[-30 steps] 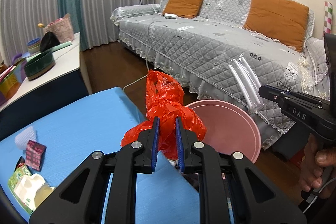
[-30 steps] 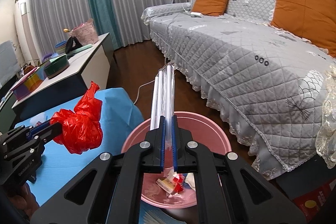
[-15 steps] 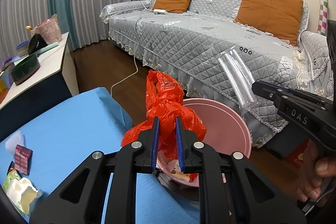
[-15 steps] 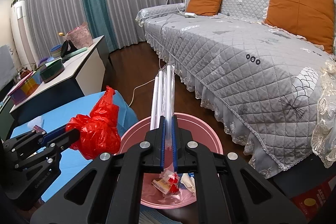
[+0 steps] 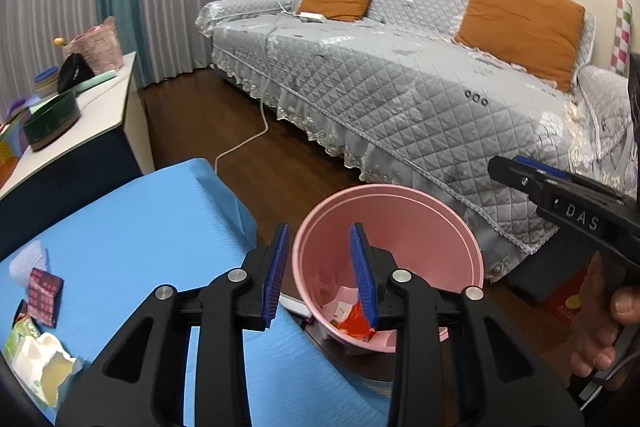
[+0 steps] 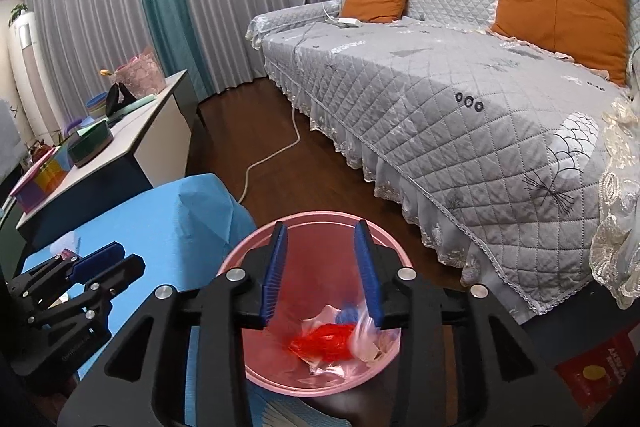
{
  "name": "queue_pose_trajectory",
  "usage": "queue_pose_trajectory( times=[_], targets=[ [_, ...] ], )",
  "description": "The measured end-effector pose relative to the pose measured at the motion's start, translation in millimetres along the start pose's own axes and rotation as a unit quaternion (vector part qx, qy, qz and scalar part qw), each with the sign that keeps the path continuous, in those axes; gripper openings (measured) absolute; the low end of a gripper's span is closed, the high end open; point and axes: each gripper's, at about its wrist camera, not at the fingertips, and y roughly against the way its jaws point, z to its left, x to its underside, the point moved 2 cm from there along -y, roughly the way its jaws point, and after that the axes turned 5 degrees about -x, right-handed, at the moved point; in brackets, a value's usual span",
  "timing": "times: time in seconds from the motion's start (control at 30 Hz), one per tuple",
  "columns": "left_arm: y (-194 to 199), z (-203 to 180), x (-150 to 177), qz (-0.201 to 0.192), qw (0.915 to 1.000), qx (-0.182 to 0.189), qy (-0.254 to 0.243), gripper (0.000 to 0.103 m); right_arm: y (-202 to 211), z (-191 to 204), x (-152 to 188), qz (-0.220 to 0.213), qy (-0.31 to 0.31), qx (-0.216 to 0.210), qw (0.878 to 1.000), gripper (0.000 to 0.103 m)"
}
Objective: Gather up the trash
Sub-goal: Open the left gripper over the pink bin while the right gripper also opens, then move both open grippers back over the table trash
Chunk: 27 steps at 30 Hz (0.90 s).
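A pink trash bin (image 5: 404, 203) stands on the floor beside the blue table (image 5: 132, 227); it also shows in the right wrist view (image 6: 320, 223). The red plastic bag (image 6: 326, 339) lies inside it among other scraps, with blurred clear plastic (image 6: 362, 331) beside it. My left gripper (image 5: 320, 271) is open and empty over the bin's near rim. My right gripper (image 6: 320, 267) is open and empty above the bin. More trash lies on the table at the left: a dark red packet (image 5: 44, 291) and a torn green-and-white wrapper (image 5: 36, 359).
A grey quilted sofa (image 5: 400, 75) with orange cushions runs along the far wall. A white side table (image 5: 80, 115) with a green bowl and baskets stands at the left. A white cable (image 5: 244, 143) lies on the dark wood floor.
Both grippers opened. The red bag dropped from my left gripper and the clear plastic tubes dropped from my right gripper into the bin. Both grippers moved closer over the bin.
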Motion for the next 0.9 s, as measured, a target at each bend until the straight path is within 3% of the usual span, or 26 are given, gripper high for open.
queue_pose_trajectory(
  times=[0.1,0.43,0.9],
  targets=[
    [7,10,0,-0.008,0.9999,-0.009,0.002,0.032,1,16,0,-0.008,0.016,-0.009,1.0,0.043],
    [34,64,3,-0.028,0.9979,-0.044,0.038,0.032,2,75,6,-0.035,0.065,-0.048,0.996,0.042],
    [77,146,19,-0.046,0.9899,-0.101,0.089,0.032,5,172,23,-0.021,0.115,-0.13,0.985,0.043]
  ],
)
